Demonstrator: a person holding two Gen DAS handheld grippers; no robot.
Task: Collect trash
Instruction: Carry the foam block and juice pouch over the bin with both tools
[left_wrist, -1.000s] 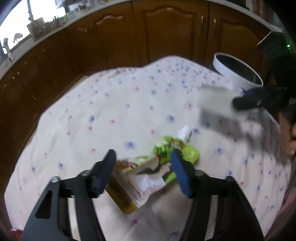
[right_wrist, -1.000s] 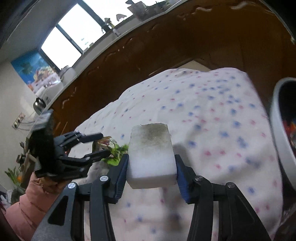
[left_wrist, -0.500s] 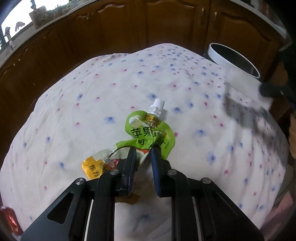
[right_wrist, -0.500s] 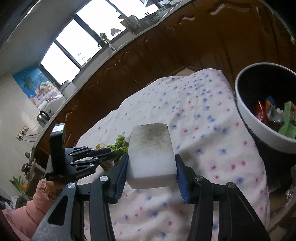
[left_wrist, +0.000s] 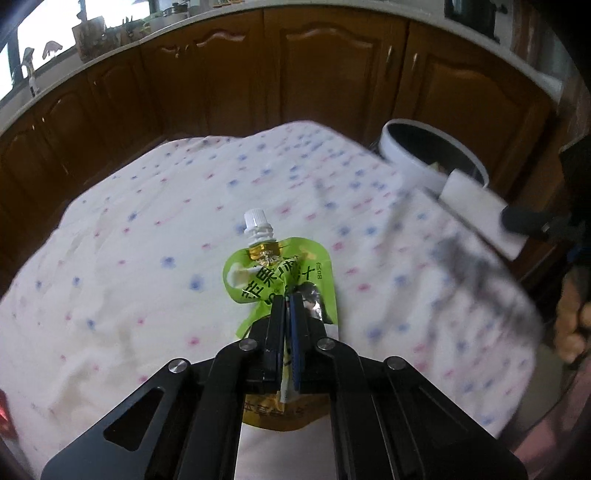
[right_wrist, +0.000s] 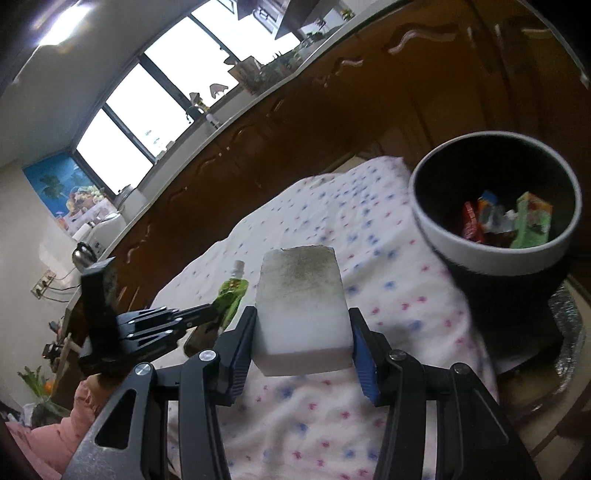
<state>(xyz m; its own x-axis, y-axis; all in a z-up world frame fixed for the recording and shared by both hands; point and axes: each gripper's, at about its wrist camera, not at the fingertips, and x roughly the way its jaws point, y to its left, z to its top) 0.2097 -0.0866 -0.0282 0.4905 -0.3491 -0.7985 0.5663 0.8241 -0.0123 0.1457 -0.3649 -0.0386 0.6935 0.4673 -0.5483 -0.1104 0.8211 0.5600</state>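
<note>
Left gripper (left_wrist: 287, 300) fingers, wide a second ago, now clamping crumpled green spouted drink pouch (left_wrist: 279, 275), lifting clear. Right gripper (right_wrist: 303, 334) holding soiled white sponge block (right_wrist: 301, 295), nearing white-rimmed black bin (right_wrist: 496, 254) ahead-right.

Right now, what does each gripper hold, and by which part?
The left gripper pinches the green spouted pouch at its crumpled bottom edge. The right gripper clamps the white sponge block by its two long sides.

Table under white cloth (left_wrist: 147, 229) with blue and pink dots. On cloth: green spouted pouch (left_wrist: 280, 273), yellow wrapper (left_wrist: 273, 410); red wrapper (left_wrist: 4, 413) at left edge.
</note>
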